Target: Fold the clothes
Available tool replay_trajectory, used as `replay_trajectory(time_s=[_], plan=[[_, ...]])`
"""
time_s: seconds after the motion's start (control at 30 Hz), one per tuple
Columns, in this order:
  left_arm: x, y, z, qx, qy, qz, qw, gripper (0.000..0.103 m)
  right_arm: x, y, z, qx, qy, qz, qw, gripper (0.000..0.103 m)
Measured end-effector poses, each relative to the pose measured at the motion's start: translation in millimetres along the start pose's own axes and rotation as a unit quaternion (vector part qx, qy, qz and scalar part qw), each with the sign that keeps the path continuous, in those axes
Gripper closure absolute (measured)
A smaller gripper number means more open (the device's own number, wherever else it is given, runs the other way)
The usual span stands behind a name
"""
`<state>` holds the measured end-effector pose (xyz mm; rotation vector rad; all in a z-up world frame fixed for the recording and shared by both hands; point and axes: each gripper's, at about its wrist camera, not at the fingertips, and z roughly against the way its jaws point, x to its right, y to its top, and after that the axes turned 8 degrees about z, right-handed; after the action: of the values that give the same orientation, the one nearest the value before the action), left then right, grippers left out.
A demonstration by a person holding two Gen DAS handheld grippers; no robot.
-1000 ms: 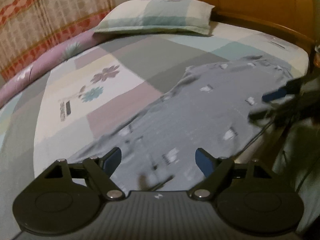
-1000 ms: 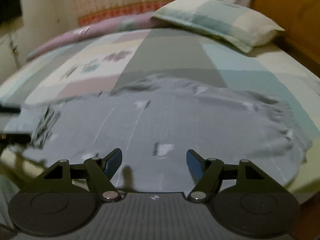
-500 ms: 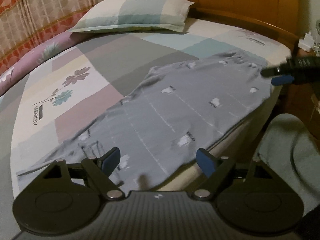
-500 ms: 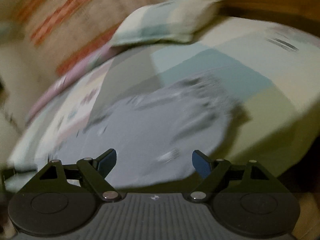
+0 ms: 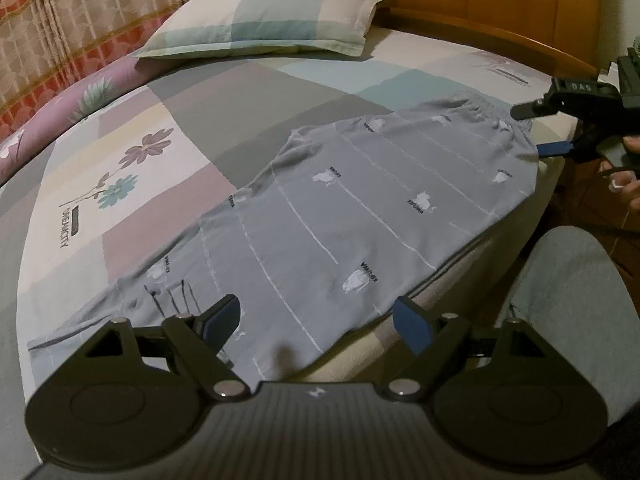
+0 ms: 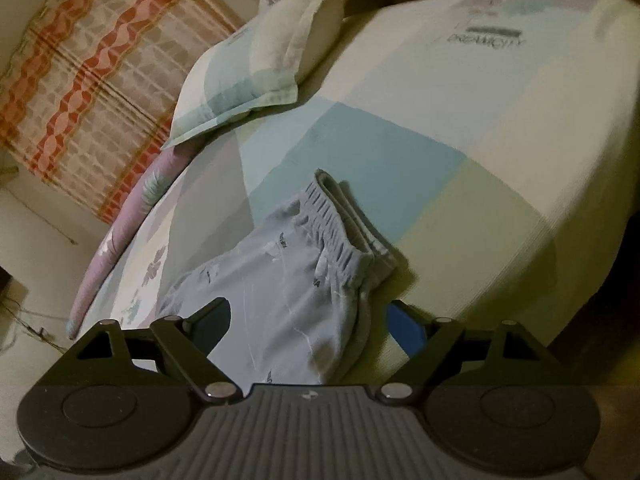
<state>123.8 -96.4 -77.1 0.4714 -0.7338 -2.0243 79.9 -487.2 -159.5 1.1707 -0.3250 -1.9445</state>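
Observation:
Grey pyjama trousers [image 5: 360, 208] with white stripes and small prints lie flat along the near edge of the bed. My left gripper [image 5: 316, 314] hovers open over the leg end, with nothing between its pads. At the far right my right gripper [image 5: 534, 130], held by a hand [image 5: 628, 184], is rolled on its side at the waistband. In the right wrist view the gathered waistband [image 6: 344, 216] and the trousers' [image 6: 280, 272] corner lie between the jaws of this gripper [image 6: 310, 316]. The jaws are opening and the pads stand clear of the cloth.
The patchwork bed sheet [image 5: 180, 128] spreads to the left and back. A checked pillow [image 5: 260, 20] lies against the wooden headboard [image 5: 480, 0]. A patterned curtain [image 5: 60, 20] hangs at the far left. A grey-clad knee [image 5: 560, 280] stands beside the bed's edge.
My right gripper has swung to the waistband end, rolled onto its side and widened its jaws. The left gripper shifted slightly and the trousers now lie flat.

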Motion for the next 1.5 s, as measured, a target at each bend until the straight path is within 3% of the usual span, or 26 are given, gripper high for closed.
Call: replay_trajectory(time_s=[0.33,0.5,0.6,0.83,1.03,1.1,1.23,1.5], plan=[[6,4,-6,-0.003,-0.011,0.0,0.9999,0.019,20,15,-17,0.011,0.068,-0.061,0.996,0.0],[1,4,-7,-0.004,-0.012,0.009,0.9999,0.019,34,-4,-12,0.009,0.128,-0.128,0.983,0.0],[-2,5,-9,-0.006,-0.012,0.018,0.9998,0.019,35,-13,-13,0.017,0.153,-0.135,0.979,0.001],[-1,5,-5,0.002,-0.016,0.018,0.9997,0.019,38,2,-27,0.031,0.149,-0.168,0.974,0.0],[-3,6,-4,0.003,-0.019,0.022,0.9996,0.019,23,-7,-30,0.017,0.156,-0.122,0.98,0.001],[-4,6,-4,0.005,-0.018,0.023,0.9996,0.019,10,-3,-32,0.016,0.134,-0.083,0.987,0.001],[-4,5,-3,0.006,-0.018,0.023,0.9996,0.019,1,10,-34,0.042,0.089,-0.035,0.994,0.002],[-13,2,-5,0.003,-0.013,0.034,0.9993,0.019,20,16,-33,0.088,0.103,-0.051,0.989,0.009]])
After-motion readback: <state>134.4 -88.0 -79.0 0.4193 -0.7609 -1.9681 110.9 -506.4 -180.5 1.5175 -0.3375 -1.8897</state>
